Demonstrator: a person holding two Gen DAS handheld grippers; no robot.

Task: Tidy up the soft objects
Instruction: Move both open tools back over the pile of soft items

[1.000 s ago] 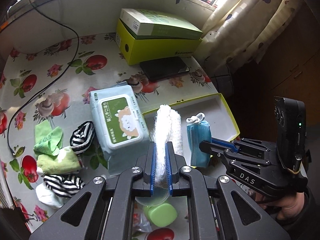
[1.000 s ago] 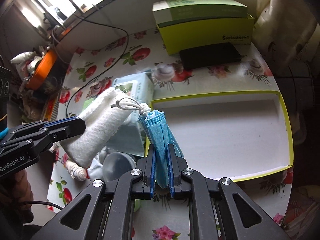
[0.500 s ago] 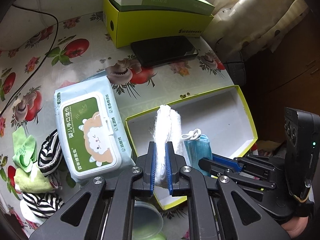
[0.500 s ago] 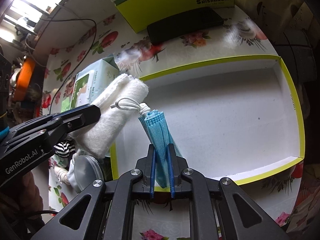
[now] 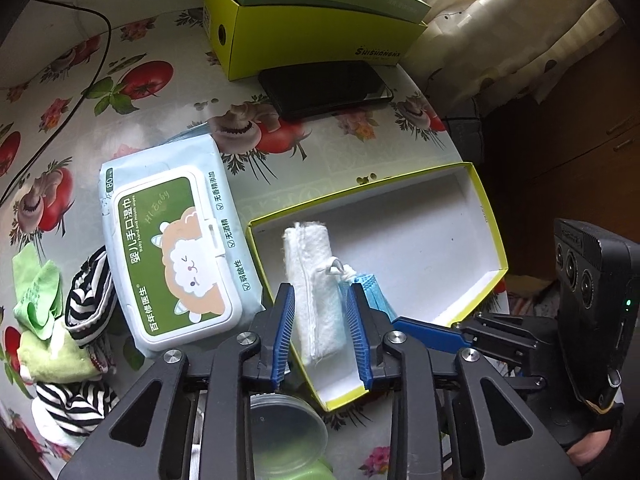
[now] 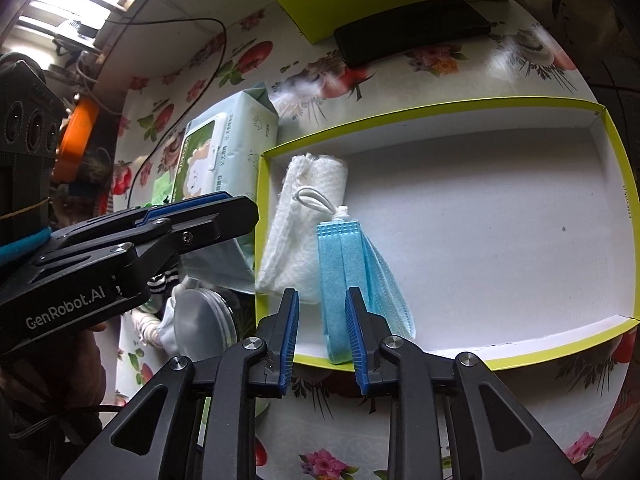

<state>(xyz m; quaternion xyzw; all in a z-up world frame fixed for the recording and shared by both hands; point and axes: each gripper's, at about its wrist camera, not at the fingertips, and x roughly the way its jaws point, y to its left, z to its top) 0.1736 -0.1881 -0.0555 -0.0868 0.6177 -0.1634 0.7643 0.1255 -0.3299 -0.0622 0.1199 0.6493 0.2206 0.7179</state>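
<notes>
The tray (image 6: 616,168), a shallow white box with a yellow-green rim, sits on the flowered bench (image 5: 120,128). A rolled white towel (image 5: 316,280) lies inside the tray against its left wall. A folded blue mask (image 6: 344,280) with knotted white loops lies in the tray just right of the towel, touching it. The left tongs (image 5: 320,340) have just been opening; their blue pads stand off either side of the towel, released. The right tongs (image 6: 322,340) have also just been opening, and the mask sits between the pads with gaps showing, no longer gripped. A wipes pack (image 5: 172,248) lies just left of the tray. Striped and green socks (image 5: 60,320) are heaped left of the pack, outside the tray.
</notes>
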